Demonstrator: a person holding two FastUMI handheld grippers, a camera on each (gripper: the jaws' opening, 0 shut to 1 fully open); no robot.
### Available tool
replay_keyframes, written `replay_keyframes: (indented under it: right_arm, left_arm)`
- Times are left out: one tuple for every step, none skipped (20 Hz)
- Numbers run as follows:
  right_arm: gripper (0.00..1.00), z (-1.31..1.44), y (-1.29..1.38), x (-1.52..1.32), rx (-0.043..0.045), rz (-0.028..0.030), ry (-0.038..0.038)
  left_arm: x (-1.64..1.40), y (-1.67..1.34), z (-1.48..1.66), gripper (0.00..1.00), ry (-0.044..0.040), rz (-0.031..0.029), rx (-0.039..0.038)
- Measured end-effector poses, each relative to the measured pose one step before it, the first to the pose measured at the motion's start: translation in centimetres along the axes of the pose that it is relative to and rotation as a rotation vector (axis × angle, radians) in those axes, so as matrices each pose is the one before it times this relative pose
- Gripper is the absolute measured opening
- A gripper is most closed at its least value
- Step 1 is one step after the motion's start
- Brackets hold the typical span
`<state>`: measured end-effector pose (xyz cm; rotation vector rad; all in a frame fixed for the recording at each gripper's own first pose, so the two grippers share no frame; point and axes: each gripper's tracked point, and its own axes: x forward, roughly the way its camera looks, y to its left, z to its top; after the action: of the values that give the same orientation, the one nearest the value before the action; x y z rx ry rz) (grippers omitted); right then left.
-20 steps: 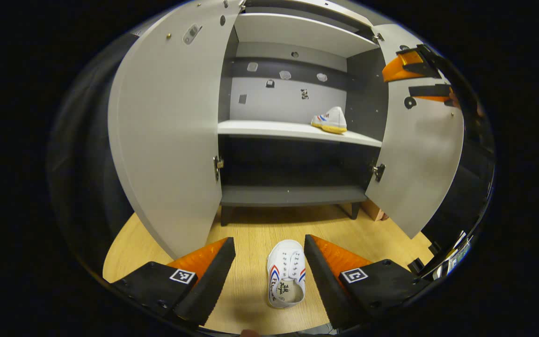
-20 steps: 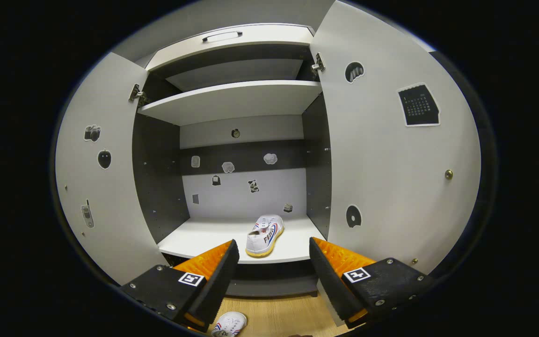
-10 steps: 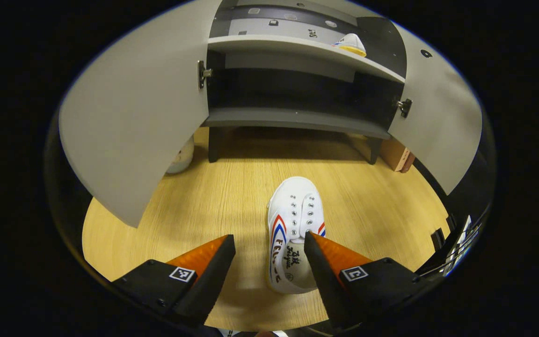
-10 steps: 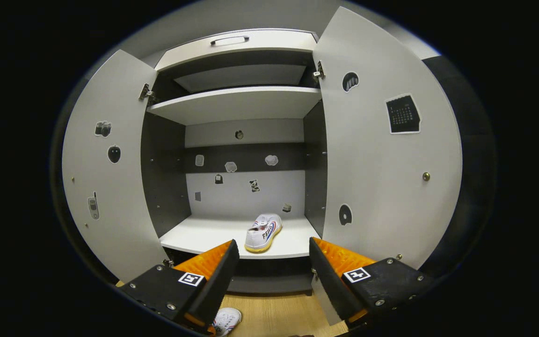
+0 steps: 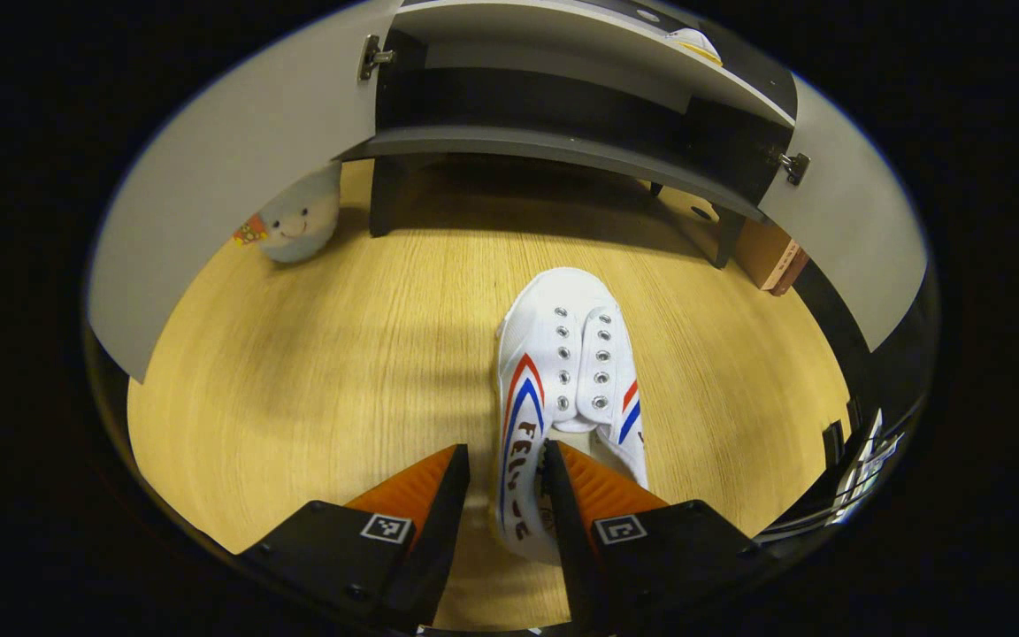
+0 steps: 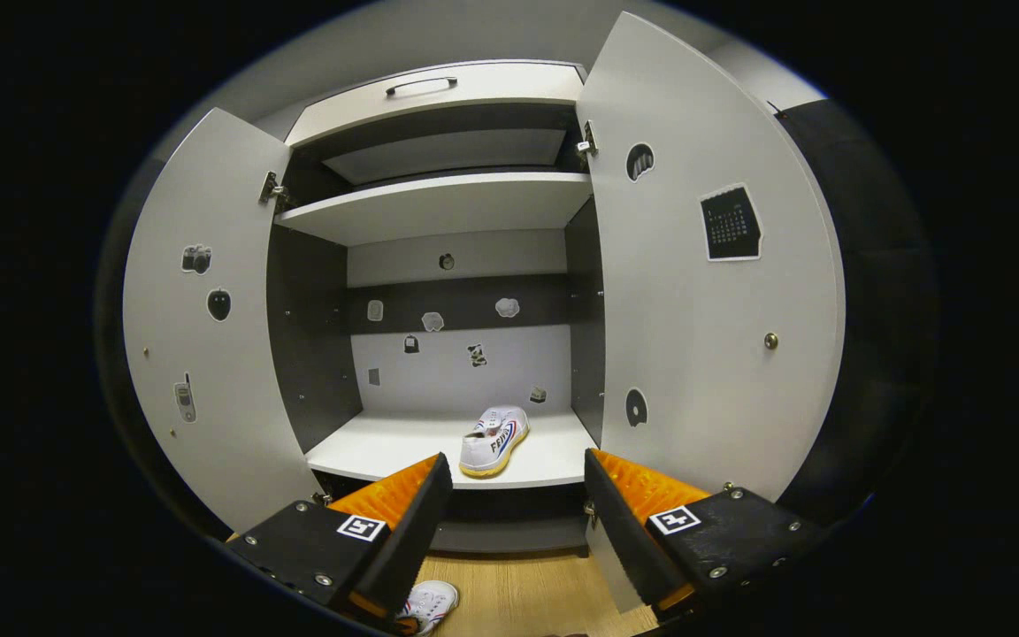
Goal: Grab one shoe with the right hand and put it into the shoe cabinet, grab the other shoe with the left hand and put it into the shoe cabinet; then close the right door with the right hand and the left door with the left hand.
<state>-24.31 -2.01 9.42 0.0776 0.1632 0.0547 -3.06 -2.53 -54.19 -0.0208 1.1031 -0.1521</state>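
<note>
Your left tool [image 5: 503, 460] straddles the shoe's [image 5: 563, 389] side wall, not yet pinching; your right tool [image 6: 517, 469] stays spread before the open cabinet [image 6: 439, 203].

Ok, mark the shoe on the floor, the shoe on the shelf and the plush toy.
shoe on the floor [image 5: 563, 354], left gripper view, laced top.
shoe on the shelf [image 6: 494, 442], right gripper view, its side.
plush toy [image 5: 297, 226], left gripper view, its face.

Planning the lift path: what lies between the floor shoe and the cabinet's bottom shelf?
Bare wooden floor, in the left gripper view, between the shoe and the shelf.
</note>
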Motion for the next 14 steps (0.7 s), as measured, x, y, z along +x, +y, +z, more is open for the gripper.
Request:
replay_keyframes:
  right_arm:
    - [0.93,-0.123,0.093,-0.117,0.00294,0.00131,0.00167]
    - [0.93,-0.088,0.034,0.070,0.00231,0.00156,0.00171]
    - [0.93,-0.123,0.114,-0.053,0.00334,0.00282,0.00192]
    - [0.93,-0.061,0.140,0.062,0.00290,0.00385,0.00153]
    - [0.93,-0.168,0.259,-0.034,0.00244,0.00605,0.00328]
    - [0.93,-0.045,0.249,-0.037,0.00024,0.00782,0.00191]
    - [0.93,-0.047,0.257,-0.072,-0.00355,0.00674,-0.00077]
    - [0.93,0.100,-0.003,-0.058,-0.00476,0.00263,-0.00320]
    - [0.93,0.033,0.098,-0.037,-0.00262,0.00162,-0.00467]
    - [0.93,0.158,0.096,-0.106,0.00324,0.00161,-0.00483]
    - [0.93,0.110,0.085,0.006,0.00516,0.00438,-0.00374]
    - [0.93,0.112,0.146,-0.138,0.00333,0.00323,-0.00264]
    - [0.93,0.080,-0.029,-0.168,-0.00011,-0.00054,-0.00327]
    - [0.92,0.178,-0.153,-0.153,-0.00173,-0.00246,-0.00605]
  left_arm:
    - [-0.157,-0.068,0.544,0.61,-0.02156,-0.00921,-0.02385]
    - [0.460,-0.029,-0.449,0.54,0.02402,-0.02135,-0.00538]
    - [-0.102,0.119,0.161,0.47,0.00161,0.00155,-0.00028]
    - [-0.174,0.222,0.110,0.41,0.01701,0.02492,-0.01764]
    - [0.137,0.535,-0.020,0.30,0.00678,0.04014,-0.00953]
    - [0.260,-0.105,0.207,0.12,-0.01330,0.02699,0.00891]
    - [-0.383,0.199,0.633,0.07,-0.02870,0.03285,0.04186]
    - [-0.472,-0.025,0.234,0.07,-0.02094,0.01179,0.01837]
    - [-0.743,-0.307,0.581,0.06,-0.00815,-0.02068,-0.00911]
    - [-0.866,-0.228,0.757,0.06,-0.00652,-0.02606,-0.03804]
    - [-0.725,0.162,0.833,0.07,-0.00454,-0.02325,-0.04502]
    - [-0.459,0.105,0.597,0.06,-0.00513,-0.02087,-0.03353]
    - [-0.825,0.016,1.253,0.06,-0.01395,-0.01474,-0.01888]
    - [-0.642,0.221,0.372,0.06,-0.02108,-0.01090,-0.00634]
